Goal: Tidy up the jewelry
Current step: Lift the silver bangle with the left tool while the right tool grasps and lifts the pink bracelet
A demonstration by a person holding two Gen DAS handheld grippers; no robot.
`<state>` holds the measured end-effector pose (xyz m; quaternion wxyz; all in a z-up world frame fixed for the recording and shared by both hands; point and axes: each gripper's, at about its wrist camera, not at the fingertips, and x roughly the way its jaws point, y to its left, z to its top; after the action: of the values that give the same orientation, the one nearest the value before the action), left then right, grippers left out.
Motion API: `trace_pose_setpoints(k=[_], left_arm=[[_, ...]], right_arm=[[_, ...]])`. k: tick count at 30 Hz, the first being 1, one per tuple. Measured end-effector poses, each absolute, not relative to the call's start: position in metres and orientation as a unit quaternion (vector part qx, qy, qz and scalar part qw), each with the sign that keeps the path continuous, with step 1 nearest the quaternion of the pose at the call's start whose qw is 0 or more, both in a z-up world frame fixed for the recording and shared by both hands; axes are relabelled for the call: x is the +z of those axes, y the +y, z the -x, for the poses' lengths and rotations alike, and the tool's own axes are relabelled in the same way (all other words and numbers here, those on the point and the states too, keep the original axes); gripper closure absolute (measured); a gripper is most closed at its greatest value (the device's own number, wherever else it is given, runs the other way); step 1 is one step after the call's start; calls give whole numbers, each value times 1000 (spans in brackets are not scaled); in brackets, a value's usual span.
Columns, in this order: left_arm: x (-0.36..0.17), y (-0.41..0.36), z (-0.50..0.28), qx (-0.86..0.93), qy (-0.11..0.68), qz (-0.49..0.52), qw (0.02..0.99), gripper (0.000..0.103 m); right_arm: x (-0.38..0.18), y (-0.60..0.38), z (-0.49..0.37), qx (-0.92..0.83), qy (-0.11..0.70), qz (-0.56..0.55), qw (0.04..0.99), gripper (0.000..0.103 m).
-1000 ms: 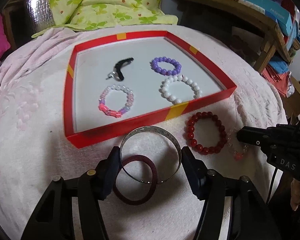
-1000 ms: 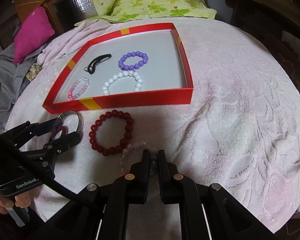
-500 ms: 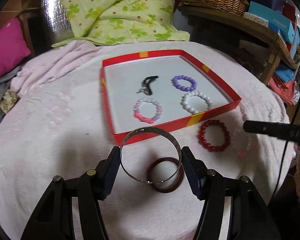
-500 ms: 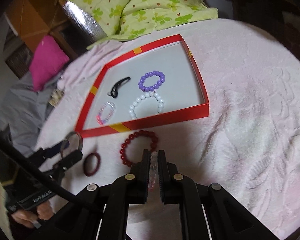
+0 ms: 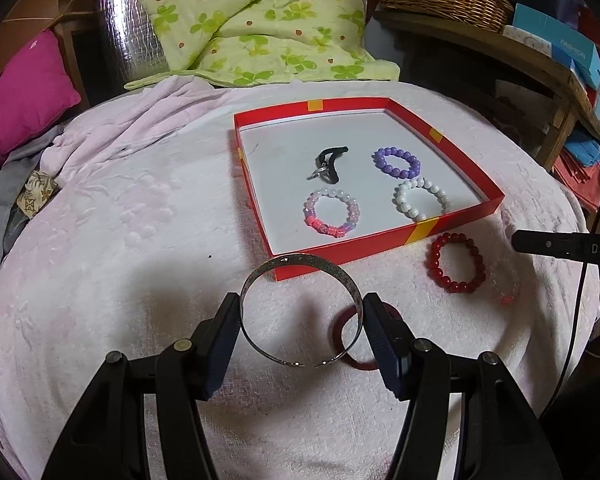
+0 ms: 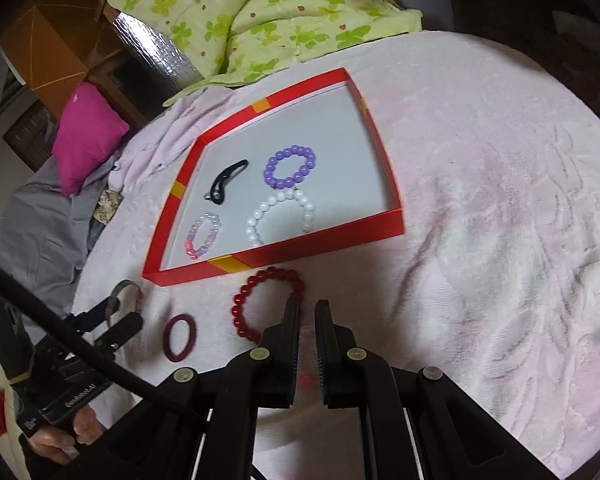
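Just short of the red tray (image 5: 384,247), the left tongs (image 5: 302,320) clamp a silver bangle (image 5: 300,308) above the pink-covered surface (image 5: 140,240). Right tongs (image 6: 308,312) are pinched on a pale bead bracelet (image 6: 307,378). Next move, I judge: carry the bangle over the rim and release.

Five beaded bracelets (image 5: 396,163) (three boxed), one bangle (image 5: 300,268), one hair tie (image 6: 179,337).
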<state>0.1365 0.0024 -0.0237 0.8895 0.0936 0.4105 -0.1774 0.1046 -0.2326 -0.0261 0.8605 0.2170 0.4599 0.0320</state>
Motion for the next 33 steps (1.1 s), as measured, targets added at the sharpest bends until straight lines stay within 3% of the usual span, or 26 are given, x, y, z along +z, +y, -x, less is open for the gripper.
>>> trace_pose_setpoints(k=[7,8,11,13,14,15,17,20,33], left_arm=[[-26,-3,-136,-178,413,-100,887,40],[-26,-4,-136,-178,414,-99,887,40],[-26,-6,-136,-178,414,-100,887,40],[-27,-7,-135,-178,416,-101,886,40],[-27,-7,-136,-178,416,-101,886,40],[-27,-7,-135,-177,416,-102,886,40],[-27,-7,-136,-177,417,-100,886,40],[-26,-7,-136,-177,417,-98,886,40],[-21,-7,-136,-177,407,-92,892,40]], right_arm=[[-38,-242,-108,22,495,-212,842,92],[-39,-240,-108,23,498,-208,842,87],[-42,-237,-109,17,504,-198,841,54],[-43,-233,-110,17,503,-183,845,52],[-45,-231,-111,18,505,-173,845,56],[-47,-228,-111,14,509,-155,846,69],[-50,-222,-112,3,511,-115,852,83],[-50,-217,-110,0,505,-82,859,93],[-7,-227,-94,15,403,-141,904,95]])
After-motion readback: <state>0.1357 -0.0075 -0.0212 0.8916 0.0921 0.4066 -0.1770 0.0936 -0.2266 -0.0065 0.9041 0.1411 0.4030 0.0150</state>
